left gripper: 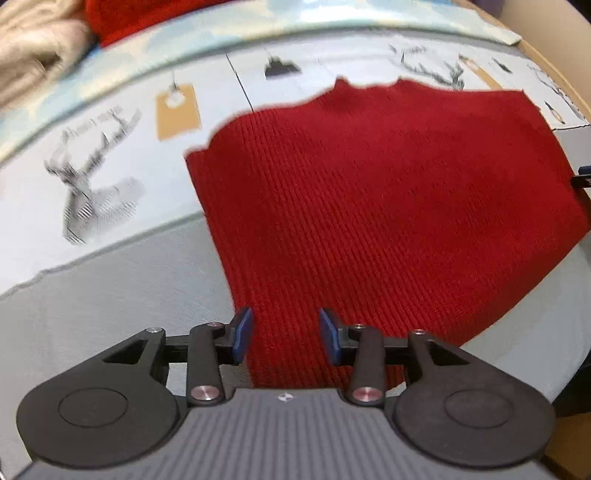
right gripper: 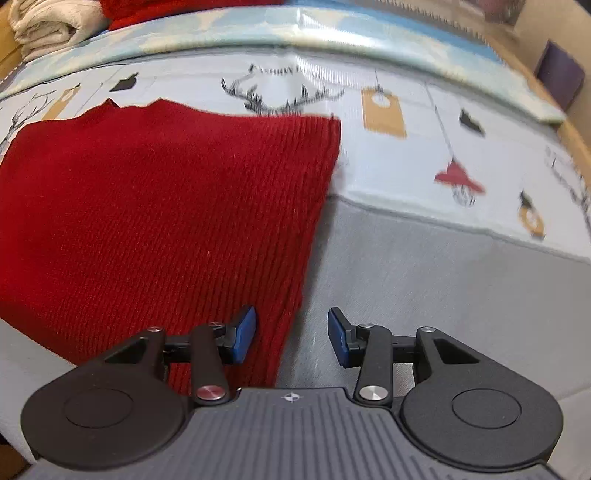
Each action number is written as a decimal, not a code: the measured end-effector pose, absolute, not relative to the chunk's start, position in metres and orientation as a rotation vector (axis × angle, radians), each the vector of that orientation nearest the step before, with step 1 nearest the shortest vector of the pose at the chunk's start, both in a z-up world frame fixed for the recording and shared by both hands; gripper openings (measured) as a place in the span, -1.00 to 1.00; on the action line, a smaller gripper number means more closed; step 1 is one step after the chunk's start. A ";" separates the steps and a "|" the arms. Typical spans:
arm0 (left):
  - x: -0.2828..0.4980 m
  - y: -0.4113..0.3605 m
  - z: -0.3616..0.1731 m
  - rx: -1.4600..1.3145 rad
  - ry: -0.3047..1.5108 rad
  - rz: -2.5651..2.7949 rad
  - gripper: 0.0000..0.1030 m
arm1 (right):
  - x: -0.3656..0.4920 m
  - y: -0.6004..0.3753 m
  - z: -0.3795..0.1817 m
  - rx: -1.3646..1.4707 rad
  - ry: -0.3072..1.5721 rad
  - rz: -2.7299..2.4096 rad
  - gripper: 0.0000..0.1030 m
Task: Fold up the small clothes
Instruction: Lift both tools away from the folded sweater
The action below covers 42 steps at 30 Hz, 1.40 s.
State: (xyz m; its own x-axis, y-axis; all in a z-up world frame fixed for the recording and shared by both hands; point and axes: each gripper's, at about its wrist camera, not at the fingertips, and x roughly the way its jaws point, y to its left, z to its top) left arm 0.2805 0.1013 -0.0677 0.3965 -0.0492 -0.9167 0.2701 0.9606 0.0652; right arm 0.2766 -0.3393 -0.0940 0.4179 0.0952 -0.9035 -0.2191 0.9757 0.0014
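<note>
Left tongs (left gripper: pixel 286 334) parted, empty, above near edge of red ribbed knit garment (left gripper: pixel 369 203) lying flat on grey bed sheet (right gripper: pixel 424 277); right tongs (right gripper: pixel 291 334) parted, empty, straddling its 3 o'clock edge, likely fold just laid.

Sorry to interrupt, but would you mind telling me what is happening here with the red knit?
A person holding a gripper in each hand is folding a red knit garment on a bed cover printed with deer and tags. The garment lies flat, apparently already folded into a rough rectangle. The left gripper hovers over its near left edge and the right gripper over its near right edge, both with jaws apart and gripping nothing. Folded pale and red clothes sit at the far side.
</note>
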 end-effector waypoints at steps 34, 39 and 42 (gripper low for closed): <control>0.230 0.165 0.006 -0.067 0.860 0.048 0.06 | 0.215 -0.170 0.002 -0.150 0.711 0.263 -0.09; 0.230 0.170 0.001 -0.076 0.880 0.035 0.01 | 0.218 -0.147 0.001 -0.162 0.714 0.313 -0.26; 0.229 0.173 0.000 -0.083 0.885 0.033 0.01 | 0.220 -0.135 0.000 -0.159 0.710 0.330 -0.31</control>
State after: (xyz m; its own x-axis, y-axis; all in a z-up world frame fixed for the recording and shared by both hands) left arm 0.2289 0.1728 0.0000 0.6334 -0.0053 -0.7738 -0.0634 0.9963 -0.0587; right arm 0.2198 -0.1354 0.0001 0.7093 0.2428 -0.6618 -0.3498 0.9363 -0.0314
